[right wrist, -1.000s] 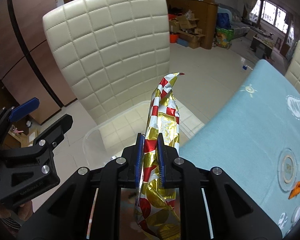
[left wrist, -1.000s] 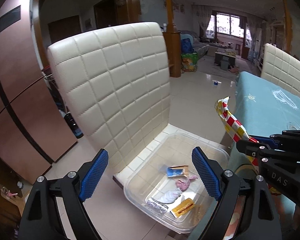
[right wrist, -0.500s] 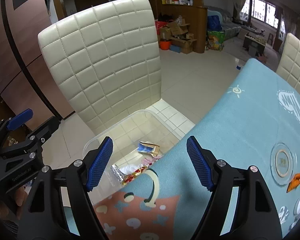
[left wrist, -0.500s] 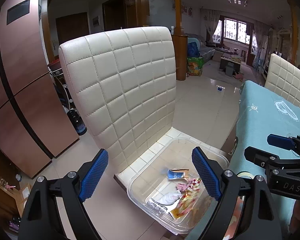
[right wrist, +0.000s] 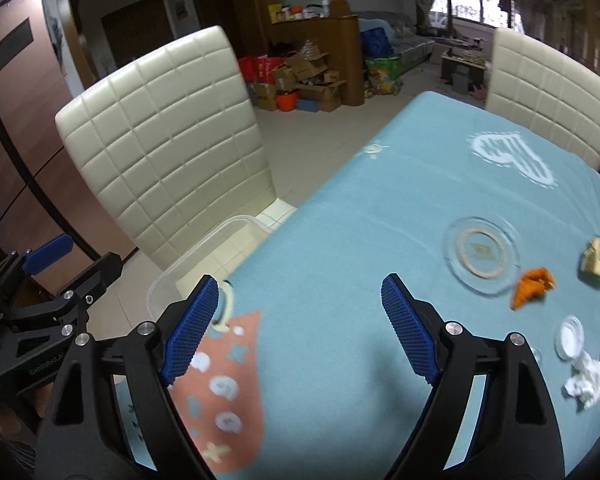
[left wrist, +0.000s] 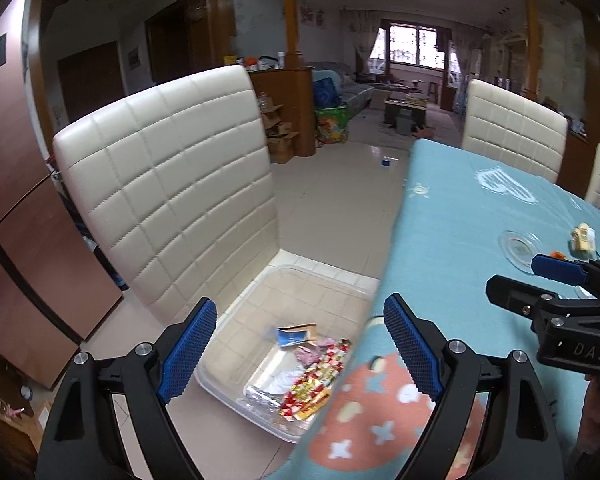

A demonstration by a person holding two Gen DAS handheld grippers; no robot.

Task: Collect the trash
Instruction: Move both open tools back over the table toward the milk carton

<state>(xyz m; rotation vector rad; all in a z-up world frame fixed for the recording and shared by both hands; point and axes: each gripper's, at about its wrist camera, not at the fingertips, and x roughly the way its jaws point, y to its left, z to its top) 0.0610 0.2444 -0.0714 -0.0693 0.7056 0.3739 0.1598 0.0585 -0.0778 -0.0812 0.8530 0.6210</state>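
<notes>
A clear plastic bin (left wrist: 260, 292) sits on the seat of a cream chair (left wrist: 168, 192) beside the table. In it lie a red, white and gold foil wrapper (left wrist: 316, 376), a blue-and-white packet (left wrist: 292, 334), pink paper and silver foil. My left gripper (left wrist: 296, 354) is open and empty above the bin. My right gripper (right wrist: 296, 328) is open and empty over the blue tablecloth (right wrist: 360, 240). On the table at right lie an orange scrap (right wrist: 532, 286), a yellowish crumpled wrapper (right wrist: 598, 258) and crumpled white tissue (right wrist: 588, 378).
A glass coaster (right wrist: 480, 254) and a small white lid (right wrist: 570, 336) lie on the table. A second cream chair (right wrist: 548, 92) stands at the table's far end. Tiled floor lies between the chair and the table, with boxes beyond.
My right gripper opened and dropped the foil wrapper into the bin. It then swung right, over the table. The left gripper stayed open over the bin.
</notes>
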